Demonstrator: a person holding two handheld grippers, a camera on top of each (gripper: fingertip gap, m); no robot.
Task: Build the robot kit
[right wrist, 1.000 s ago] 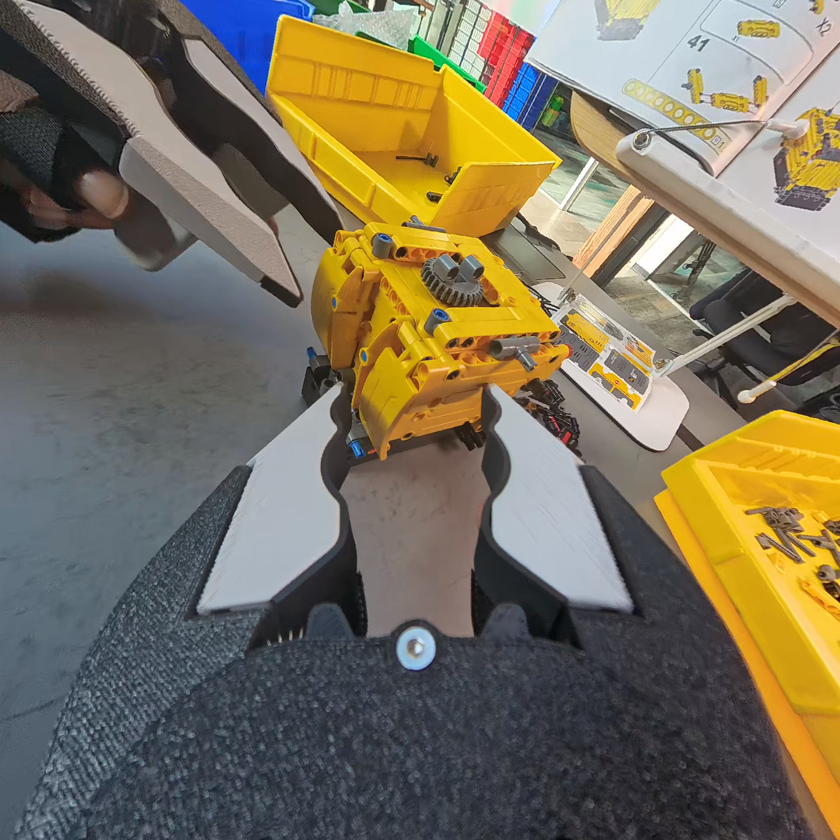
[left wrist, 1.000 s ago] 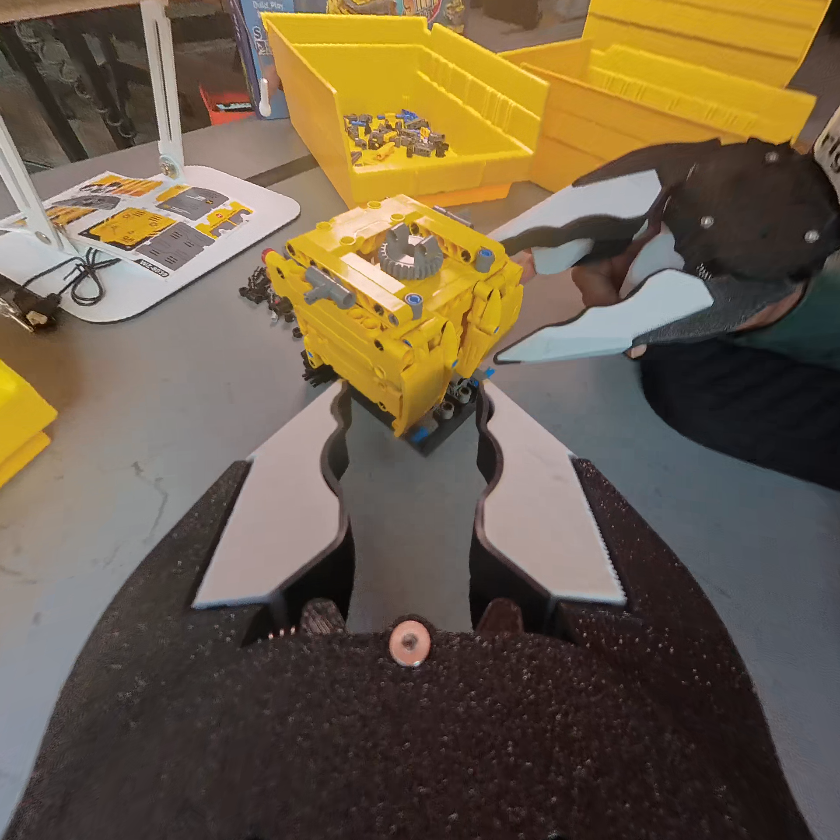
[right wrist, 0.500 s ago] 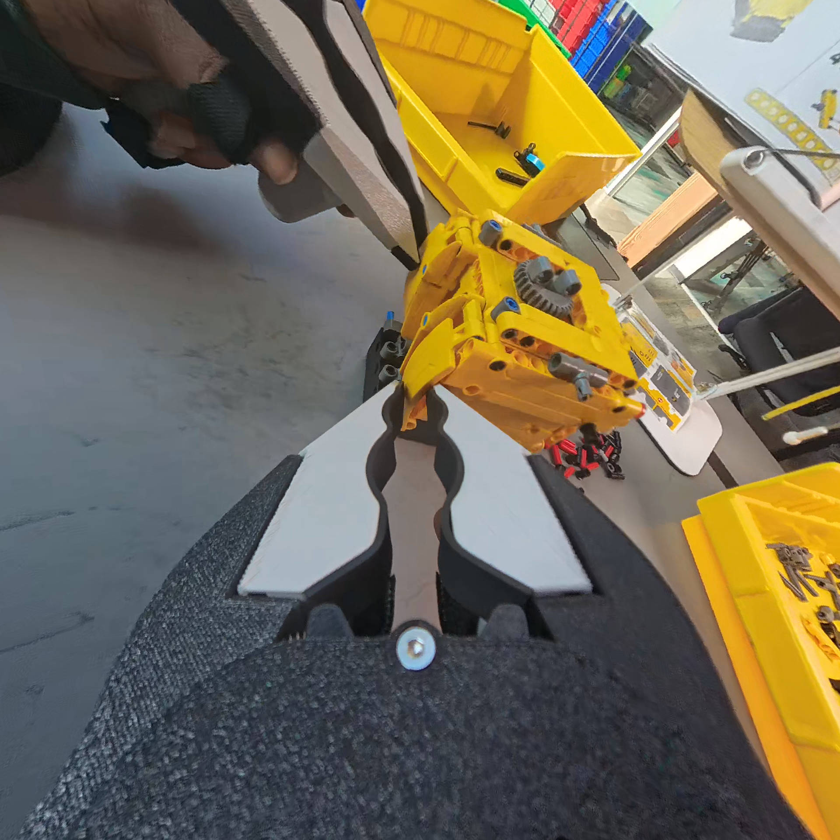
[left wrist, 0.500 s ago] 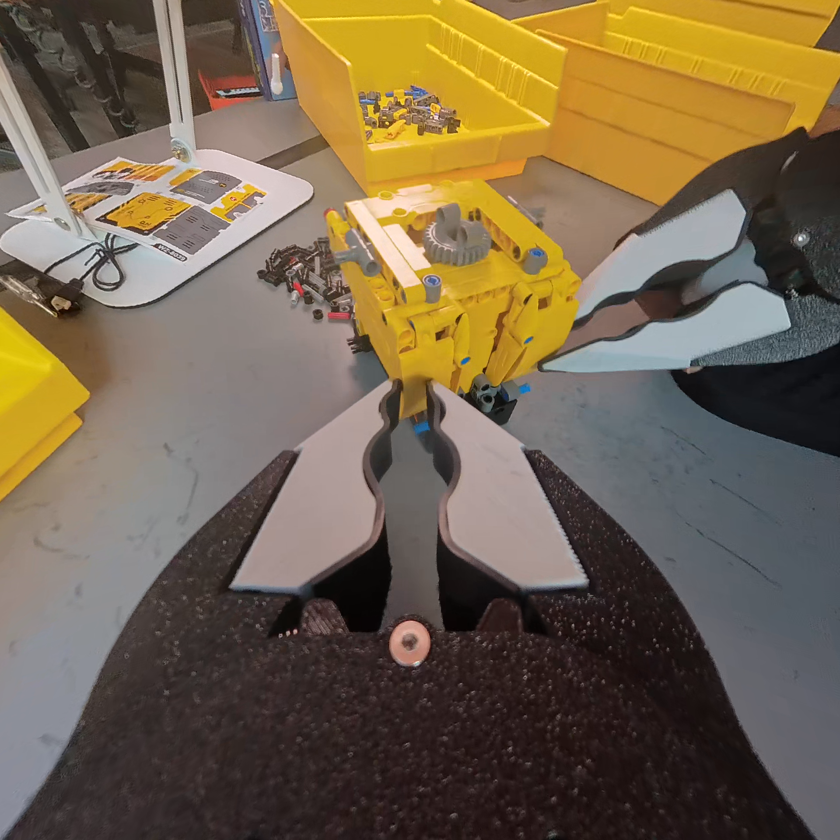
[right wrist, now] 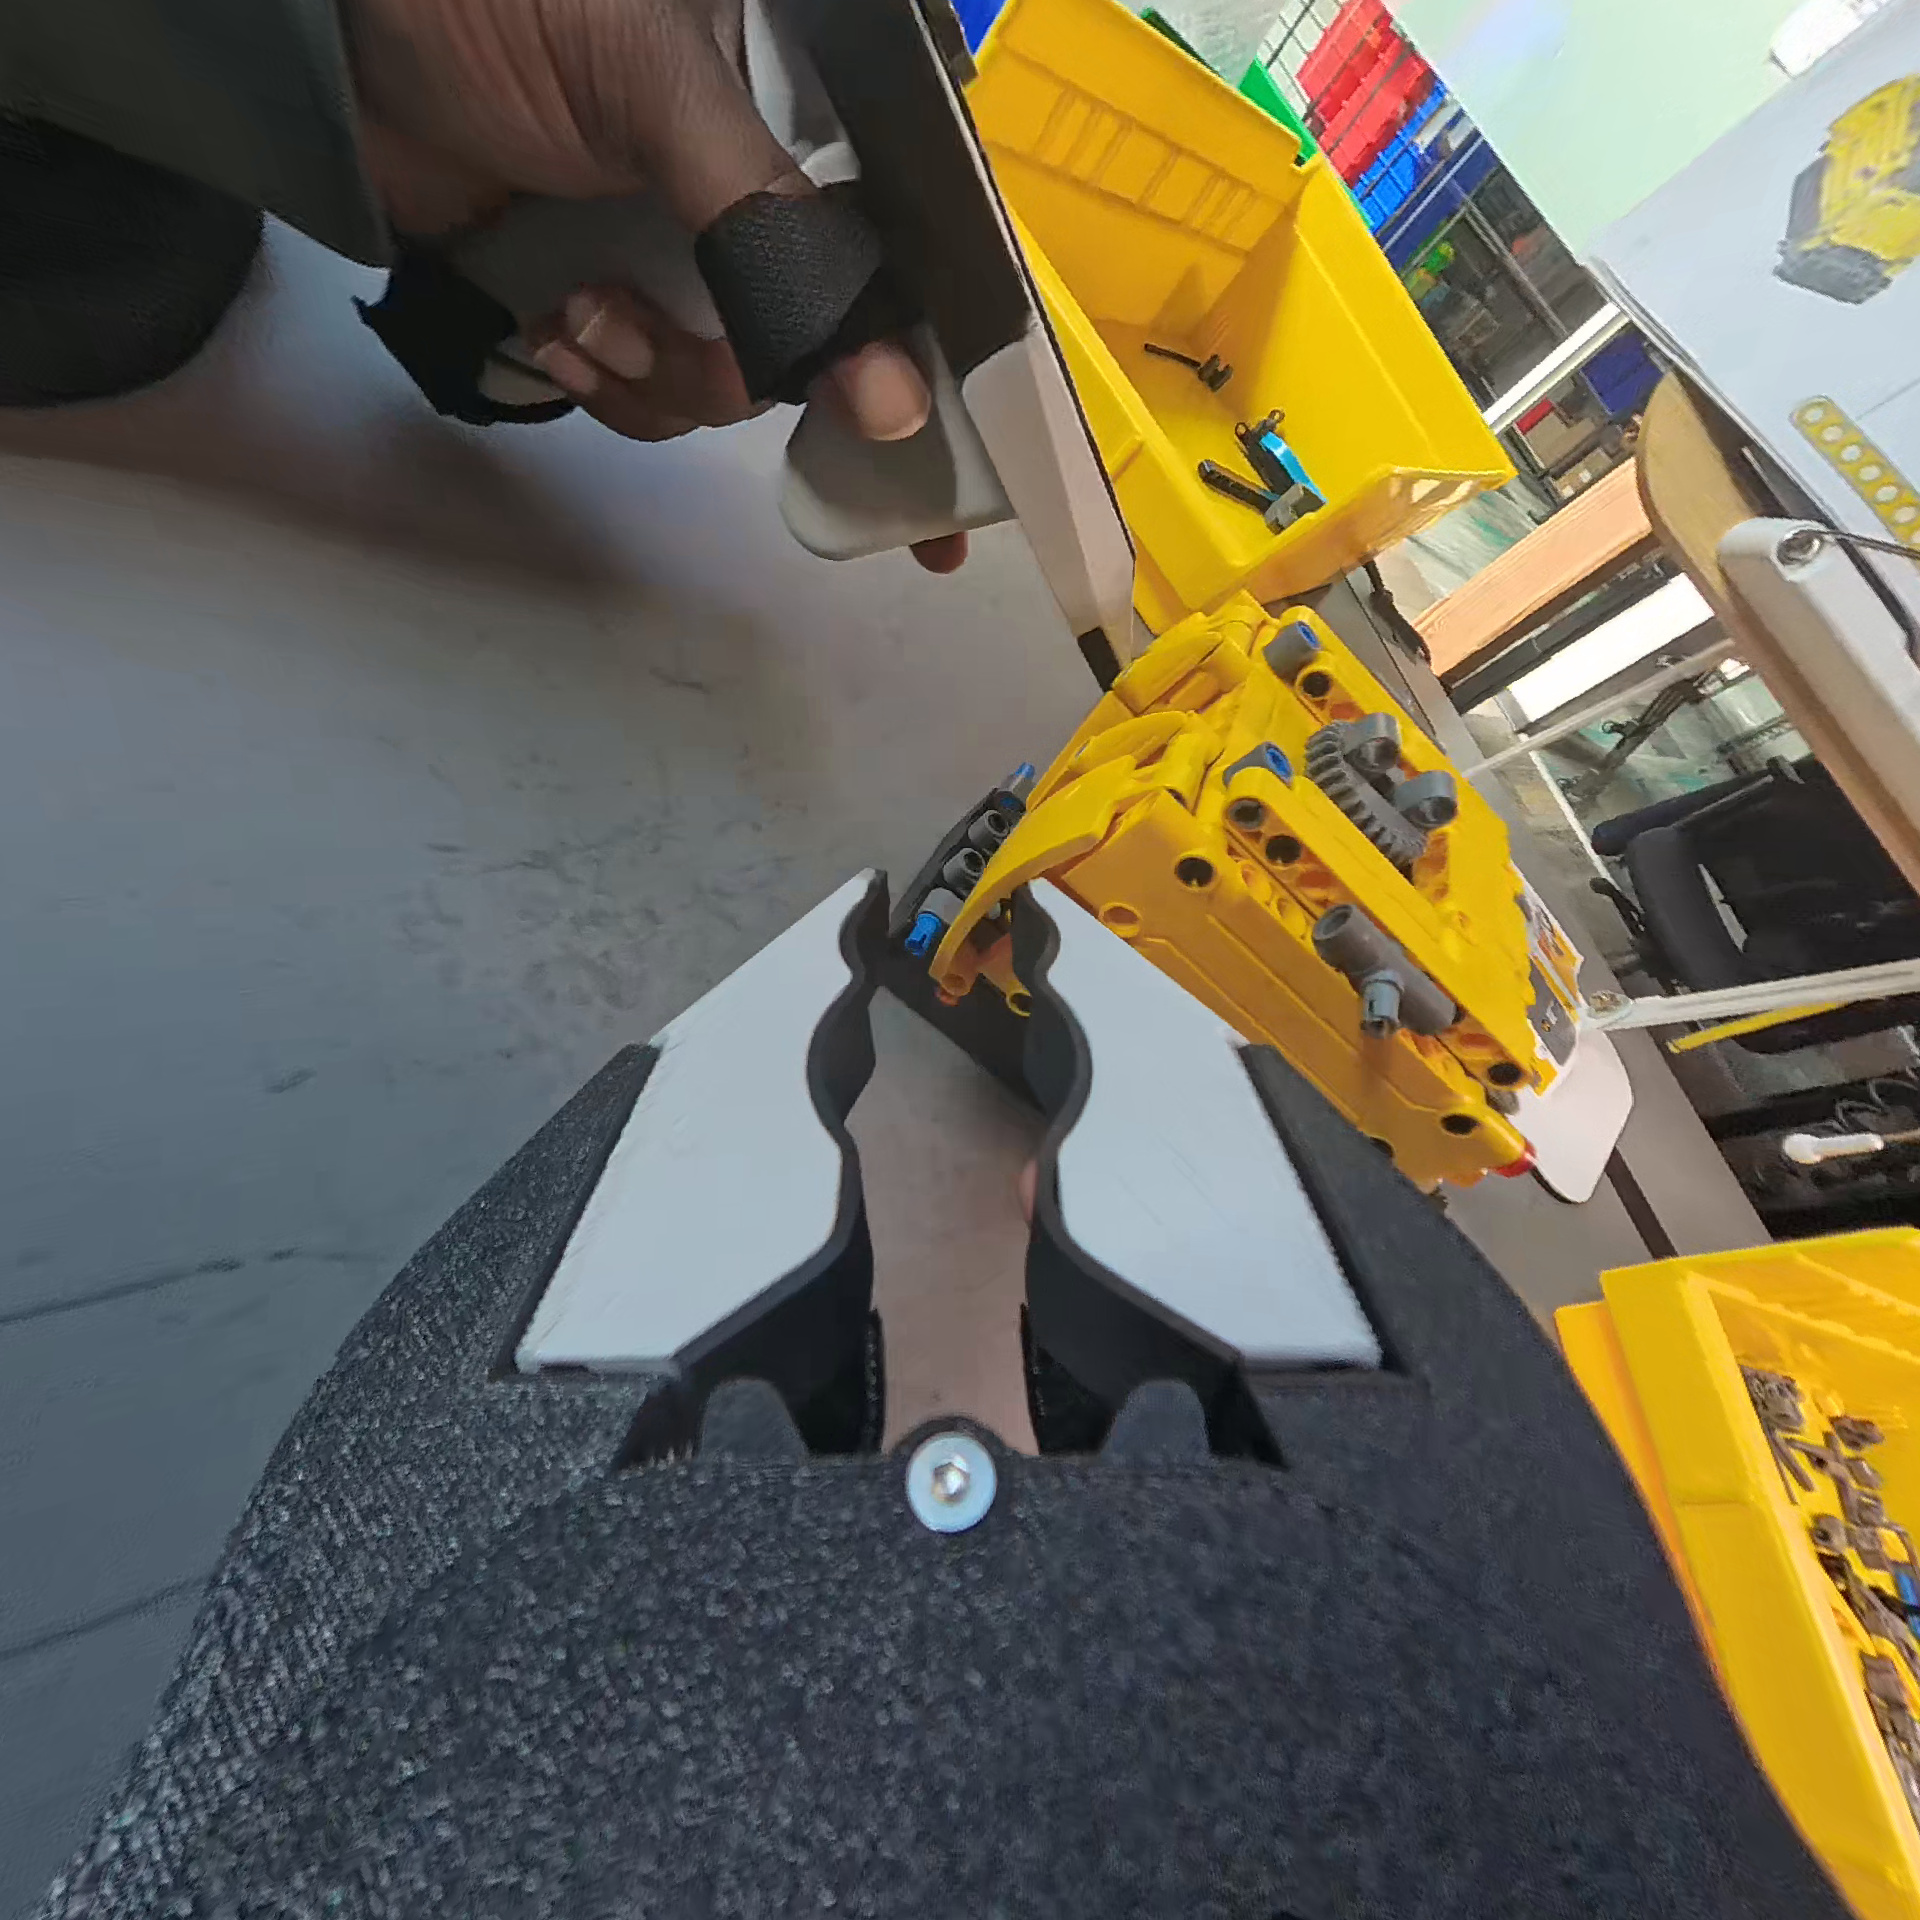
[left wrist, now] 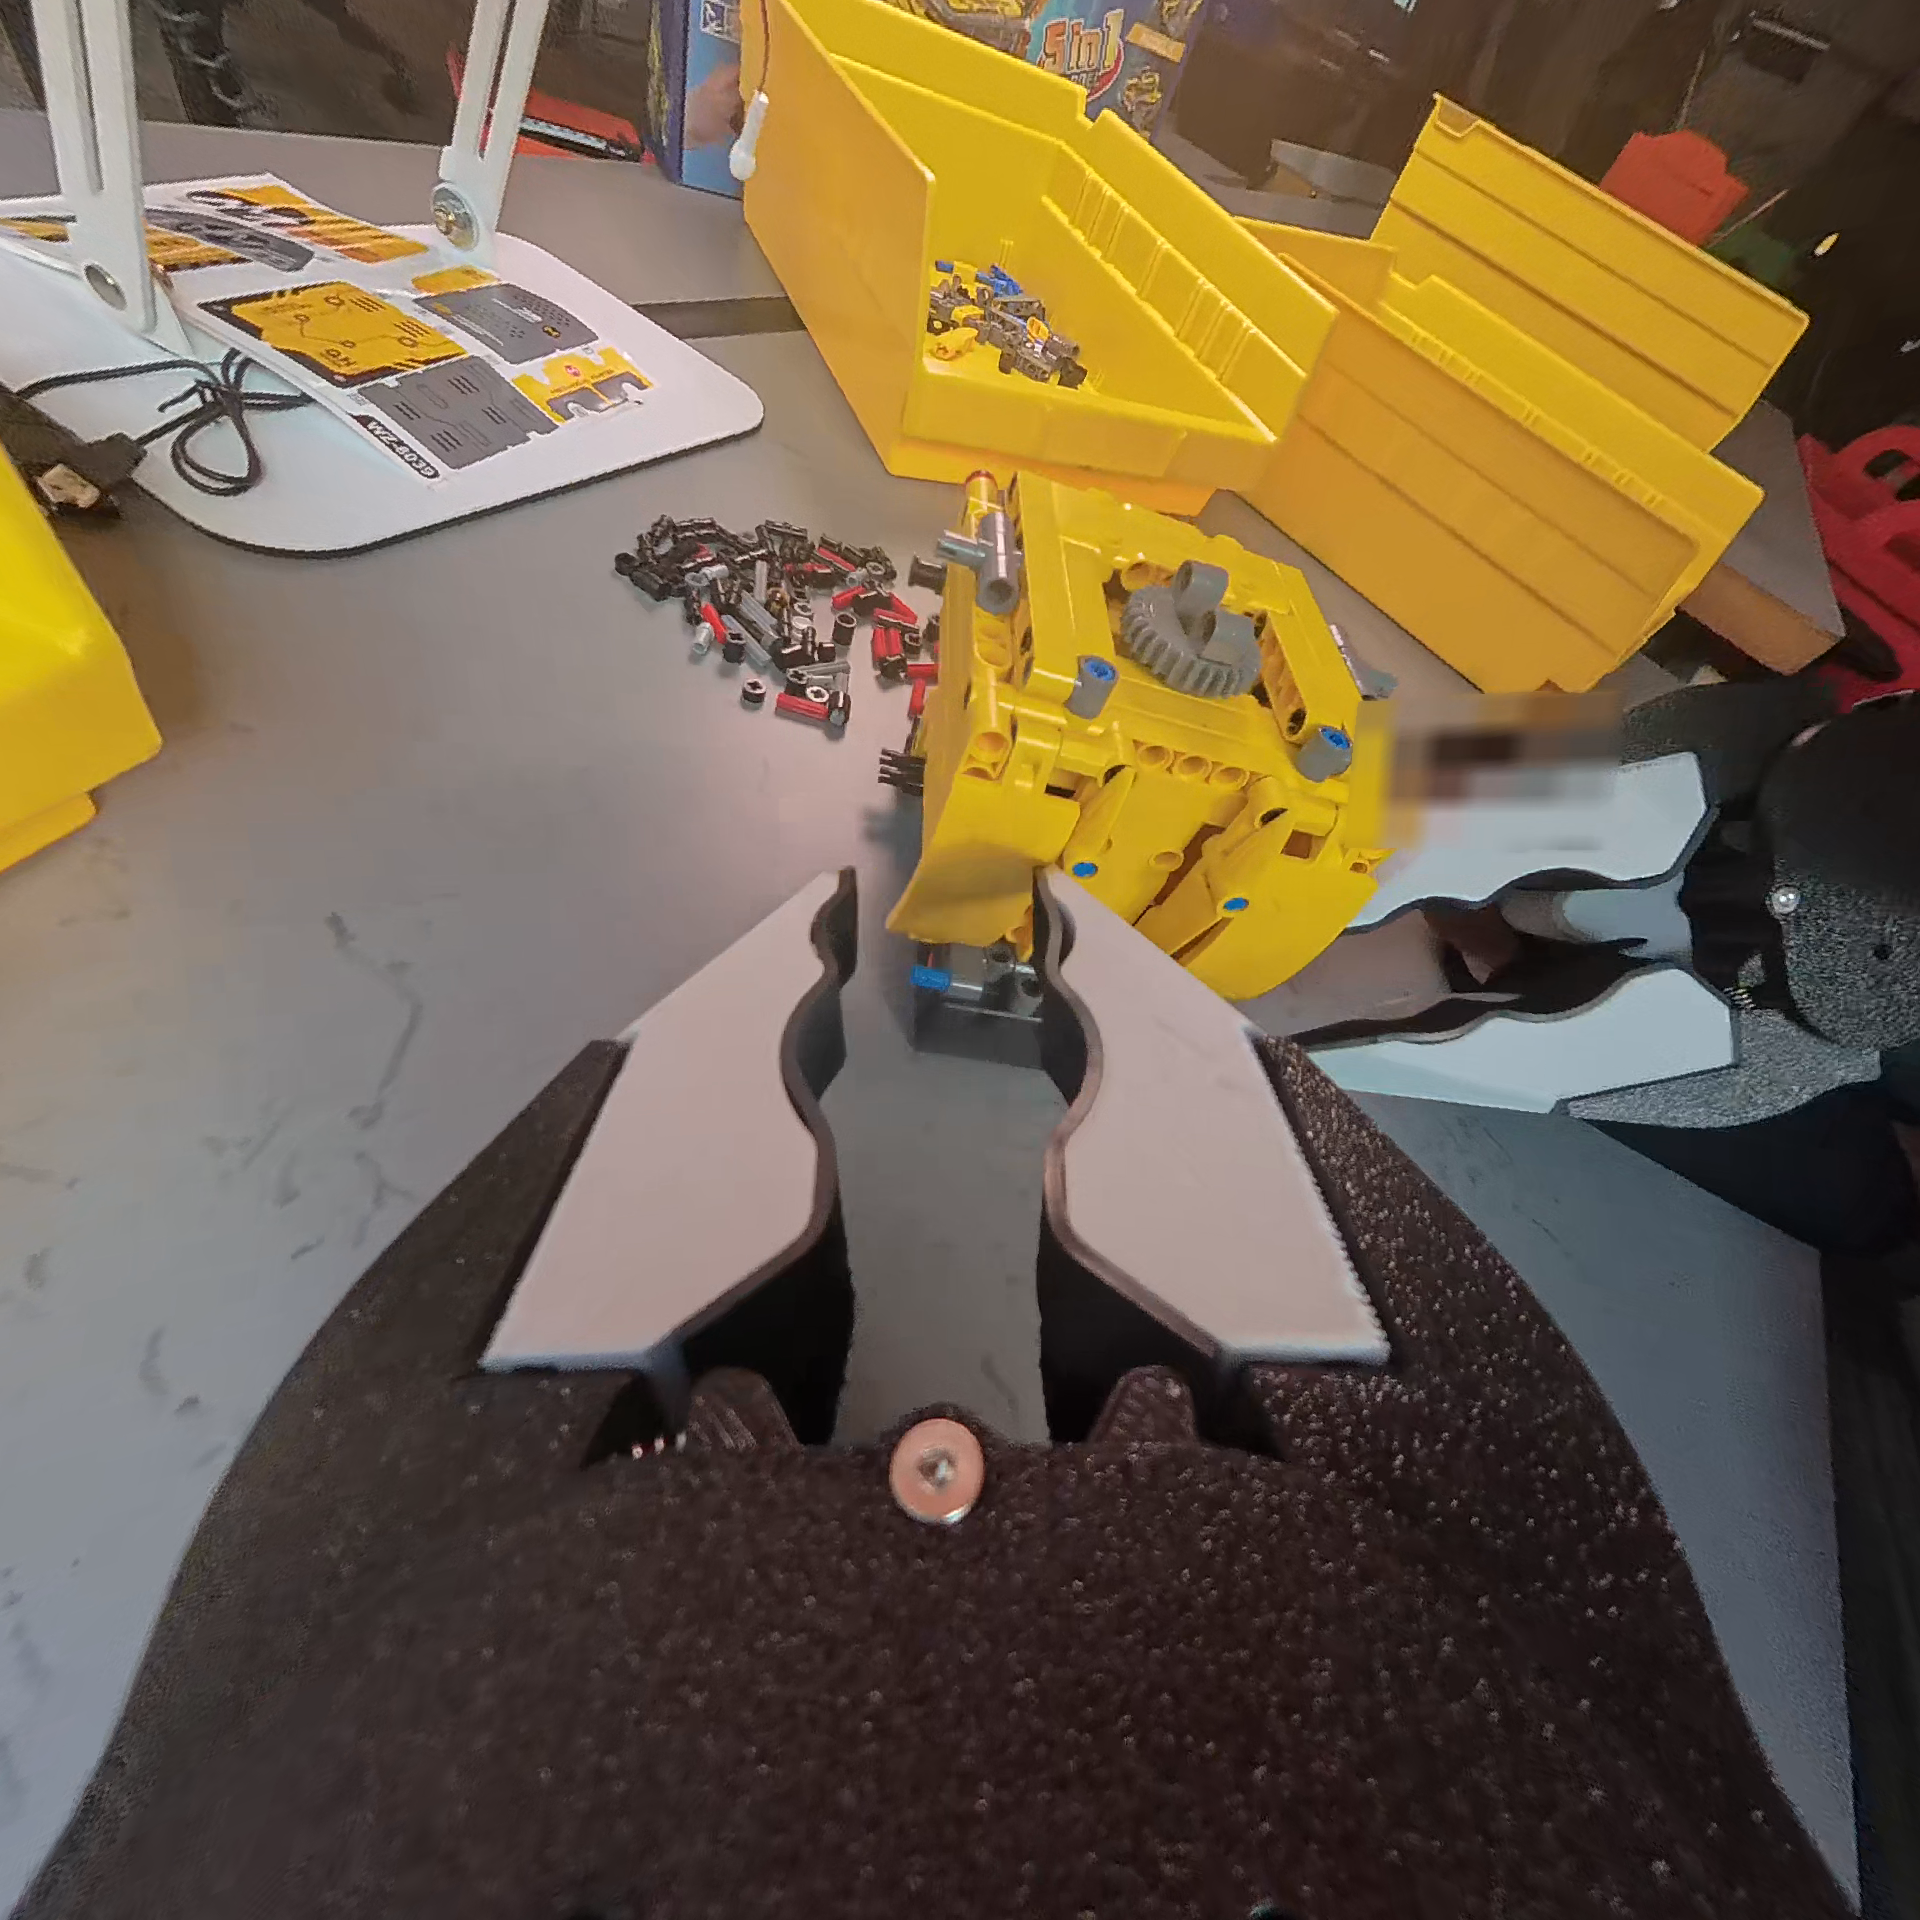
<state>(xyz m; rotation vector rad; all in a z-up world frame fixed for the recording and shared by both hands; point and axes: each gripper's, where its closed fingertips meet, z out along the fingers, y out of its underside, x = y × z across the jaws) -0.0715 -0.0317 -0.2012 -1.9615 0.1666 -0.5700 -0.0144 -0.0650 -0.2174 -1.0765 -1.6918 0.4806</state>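
Left gripper (left wrist: 945, 914): low over the grey table (left wrist: 416, 935), pointing forward and a little downward. Fingers parted with a clear gap. The right fingertip touches the model's lower yellow panel; the left fingertip stands free of it. Nothing is clamped between them.

Right gripper (right wrist: 956, 925): rolled steeply, so the table appears tilted in its own view. Fingers drawn in on the model's lower corner, a curved yellow panel and dark base piece pinched between the tips. In the left wrist view it (left wrist: 1382, 977) enters from the right, fingertips at the model's lower right edge.

Model (left wrist: 1132, 769): a yellow brick-built block with a grey gear (left wrist: 1190, 644) on top and a dark base (left wrist: 977, 1008). It sits on the table just ahead of the left gripper. Whether the base is fully flat on the table cannot be told.

Hand (right wrist: 644, 260): wrapped round the left gripper's handle, seen at the top of the right wrist view, finger curled on the trigger.

Loose parts (left wrist: 769, 613): small black, red and grey pins scattered on the table, just left of the model.

Bin (left wrist: 1039, 312): open yellow bin behind the model, a few small pieces in it. More yellow bins stand to its right.

Instruction sheet (left wrist: 416, 343): on a white stand base, far left.
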